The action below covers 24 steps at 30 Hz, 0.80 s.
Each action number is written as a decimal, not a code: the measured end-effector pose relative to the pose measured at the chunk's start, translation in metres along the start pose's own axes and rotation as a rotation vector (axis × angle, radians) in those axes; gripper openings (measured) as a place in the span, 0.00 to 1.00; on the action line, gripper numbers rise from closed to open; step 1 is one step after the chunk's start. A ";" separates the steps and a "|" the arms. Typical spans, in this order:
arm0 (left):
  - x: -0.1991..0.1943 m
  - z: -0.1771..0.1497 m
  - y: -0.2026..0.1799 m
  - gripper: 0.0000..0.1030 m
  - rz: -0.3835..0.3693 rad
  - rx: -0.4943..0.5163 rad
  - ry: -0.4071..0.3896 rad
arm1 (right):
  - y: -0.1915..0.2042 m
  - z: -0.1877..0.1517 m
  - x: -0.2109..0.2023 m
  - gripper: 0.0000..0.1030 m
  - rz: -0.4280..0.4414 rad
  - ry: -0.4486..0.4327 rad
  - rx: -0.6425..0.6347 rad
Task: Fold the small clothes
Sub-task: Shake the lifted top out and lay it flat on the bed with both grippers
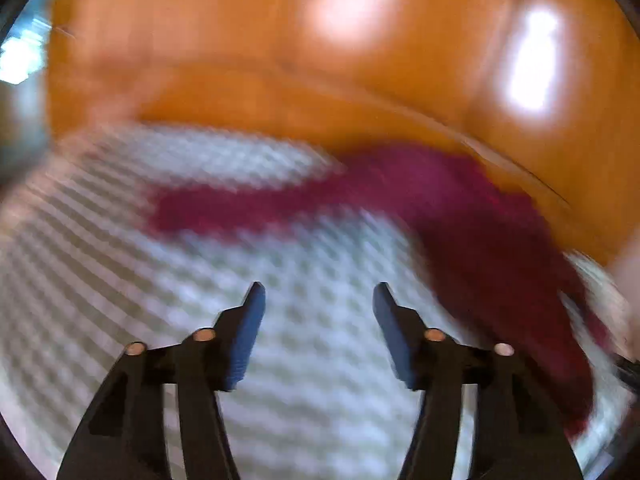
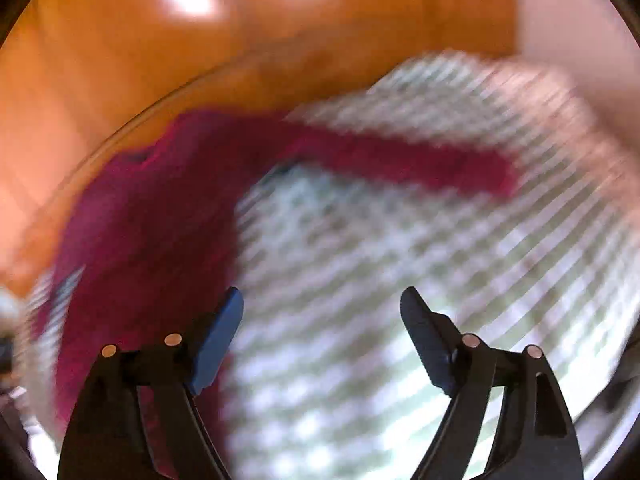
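Maroon garment (image 1: 460, 216) and checked cloth (image 2: 360, 280) blurred

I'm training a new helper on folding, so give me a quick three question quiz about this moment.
1. True or false: the left hand-held gripper is shut on the dark red garment.
2. What pattern does the cloth under the garment show? A plain B checked C floral
3. In the right wrist view, on which side of the right hand-held gripper does most of the garment lie?

Key: 1 false, both grippers are open and hold nothing. 2 B. 3 Its left.
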<state>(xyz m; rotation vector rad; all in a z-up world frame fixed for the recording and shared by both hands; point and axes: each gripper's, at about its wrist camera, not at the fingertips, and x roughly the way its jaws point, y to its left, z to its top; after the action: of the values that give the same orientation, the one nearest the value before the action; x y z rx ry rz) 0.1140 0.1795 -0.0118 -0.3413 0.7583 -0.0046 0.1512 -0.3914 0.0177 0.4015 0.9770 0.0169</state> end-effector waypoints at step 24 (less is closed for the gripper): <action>-0.076 0.003 -0.079 0.05 -0.435 0.010 0.127 | 0.110 -0.036 -0.095 0.14 0.240 -0.048 -0.338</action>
<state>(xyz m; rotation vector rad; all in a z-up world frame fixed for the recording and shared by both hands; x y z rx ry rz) 0.0696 0.1150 0.0656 -0.4941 0.7971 -0.4431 0.0865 -0.2962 0.1138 0.2043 0.8546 0.3834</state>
